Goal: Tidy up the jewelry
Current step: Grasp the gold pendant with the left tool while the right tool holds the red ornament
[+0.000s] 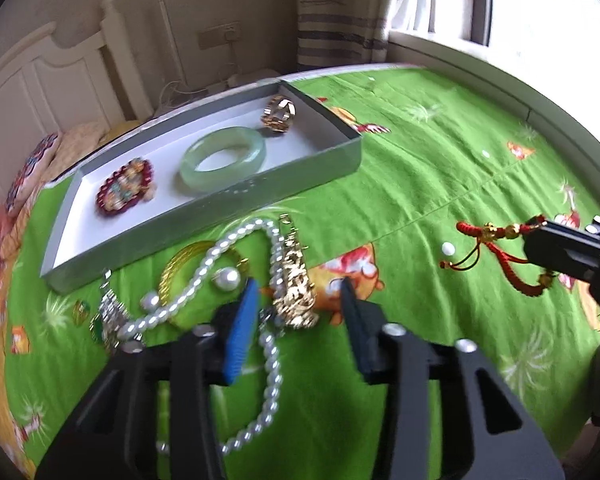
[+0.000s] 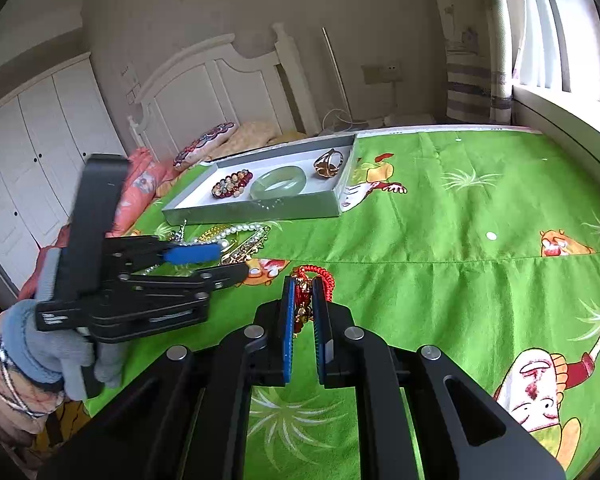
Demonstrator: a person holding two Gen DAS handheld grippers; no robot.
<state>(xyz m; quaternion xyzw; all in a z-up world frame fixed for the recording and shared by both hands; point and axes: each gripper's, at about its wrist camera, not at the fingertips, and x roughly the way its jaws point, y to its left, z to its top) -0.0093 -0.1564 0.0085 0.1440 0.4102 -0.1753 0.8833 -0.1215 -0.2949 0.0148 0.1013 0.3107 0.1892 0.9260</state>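
Green printed cloth covers the bed (image 1: 440,168), soft underfoot for anything set on it, so small pieces sink a little and the tongs can scrape under them. At the upper left of the left wrist view lies the grey tray (image 1: 204,204), stiff-walled and shallow, already holding a beaded bracelet (image 1: 125,185), a pale jade bangle (image 1: 223,156) and a gold ring (image 1: 278,114).

Just below the tray, at centre left, sits the loose pile. The pearl necklace (image 1: 274,360) is the longest piece: limp, slippery, likely to slide and trail, and I judge it best pinched mid-strand rather than by an end. It runs down between the fingers of the left gripper (image 1: 298,304), whose jaws stand part-spread. The gold chain bracelet (image 1: 296,292) lies between them too, nearer the blue pad; whether the pads already press it I cannot tell. It looks heavy for its size, jointed and floppy, so a pinch across its width should hold. A thin yellow bangle (image 1: 180,264) lies under the pearls, rigid and easy to grip by its rim.

In the right wrist view, lower centre, the right gripper (image 2: 305,300) is pressed together on the red cord bracelet (image 2: 320,278), light and soft, its loops and gold beads bunched between the pads and poking out beyond the tips.
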